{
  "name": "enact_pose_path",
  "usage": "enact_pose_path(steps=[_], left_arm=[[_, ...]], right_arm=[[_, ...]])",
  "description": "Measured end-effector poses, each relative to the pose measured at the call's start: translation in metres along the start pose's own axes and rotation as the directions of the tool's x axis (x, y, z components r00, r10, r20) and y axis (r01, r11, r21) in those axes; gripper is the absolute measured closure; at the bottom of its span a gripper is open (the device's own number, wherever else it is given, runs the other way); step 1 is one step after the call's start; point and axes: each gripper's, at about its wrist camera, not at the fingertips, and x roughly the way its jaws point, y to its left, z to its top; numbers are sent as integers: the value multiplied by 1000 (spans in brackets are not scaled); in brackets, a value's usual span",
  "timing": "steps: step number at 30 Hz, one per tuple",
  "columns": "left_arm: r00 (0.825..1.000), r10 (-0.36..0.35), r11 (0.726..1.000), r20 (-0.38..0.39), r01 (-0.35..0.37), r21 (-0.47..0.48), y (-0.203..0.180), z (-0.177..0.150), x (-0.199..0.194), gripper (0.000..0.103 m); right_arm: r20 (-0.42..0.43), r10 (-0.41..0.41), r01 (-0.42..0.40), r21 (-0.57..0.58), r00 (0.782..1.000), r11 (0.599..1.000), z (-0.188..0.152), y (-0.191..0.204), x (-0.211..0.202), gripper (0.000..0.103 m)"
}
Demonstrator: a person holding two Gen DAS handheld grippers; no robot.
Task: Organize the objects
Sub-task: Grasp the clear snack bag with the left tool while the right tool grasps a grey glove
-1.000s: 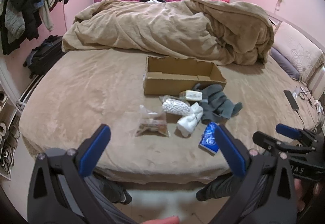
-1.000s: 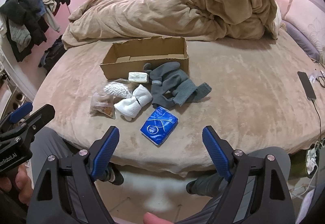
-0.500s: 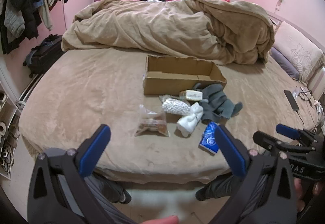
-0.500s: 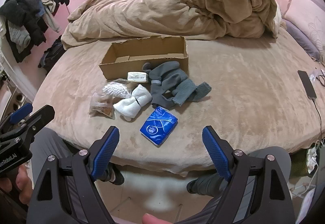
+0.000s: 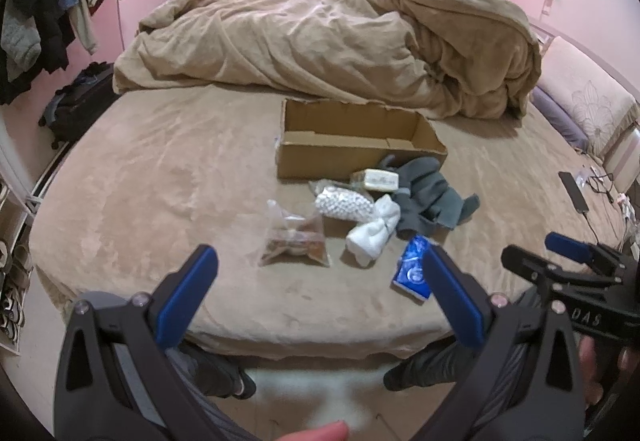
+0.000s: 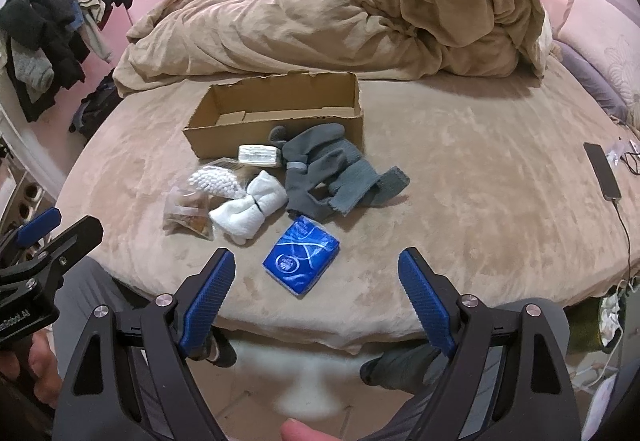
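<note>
An open cardboard box (image 5: 360, 149) (image 6: 280, 117) sits on the bed. In front of it lie grey gloves (image 5: 428, 197) (image 6: 332, 173), a small pale packet (image 5: 378, 179) (image 6: 258, 155), a bag of white beads (image 5: 344, 203) (image 6: 214, 181), a white sock roll (image 5: 374, 233) (image 6: 250, 211), a clear bag of brown bits (image 5: 296, 241) (image 6: 186, 215) and a blue tissue pack (image 5: 412, 273) (image 6: 302, 261). My left gripper (image 5: 320, 281) is open and empty, short of the bed edge. My right gripper (image 6: 316, 275) is open and empty, near the tissue pack.
A heaped tan duvet (image 5: 340, 45) fills the back of the bed. A phone on a cable (image 6: 602, 171) lies at the right. Clothes hang on a rack (image 5: 52, 9) at the left, a dark bag (image 5: 76, 109) below. The person's legs and feet (image 6: 400, 365) are under the bed edge.
Both grippers have drifted very slightly; nothing on the bed has moved.
</note>
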Motion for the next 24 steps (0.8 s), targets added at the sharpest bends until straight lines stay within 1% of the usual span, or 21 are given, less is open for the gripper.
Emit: enact_pose_path(steps=[5,8,12,17,21,24], left_arm=[[1000,-5,1000,-29,5,-2,3,1,27,1],[999,-10,1000,-49,10,-3,7,3,50,1],[996,17,1000,-89,-18,-12,17,6,86,1],[992,47,999,-117,-48,-7,29,4,122,1],[984,72,997,-161,-72,1,36,-1,152,1],[982,65,998,-180,-66,-1,40,-4,169,1]], right_arm=[[-8,-13,13,3,1000,1000,7,-10,16,16],[-16,-15,15,10,1000,1000,13,-17,29,16],[-27,-10,11,12,1000,1000,21,-24,48,16],[-42,-11,12,23,999,1000,31,-35,81,16],[-62,-5,7,39,998,999,39,-46,111,17],[-76,-1,4,38,997,999,46,-52,134,21]])
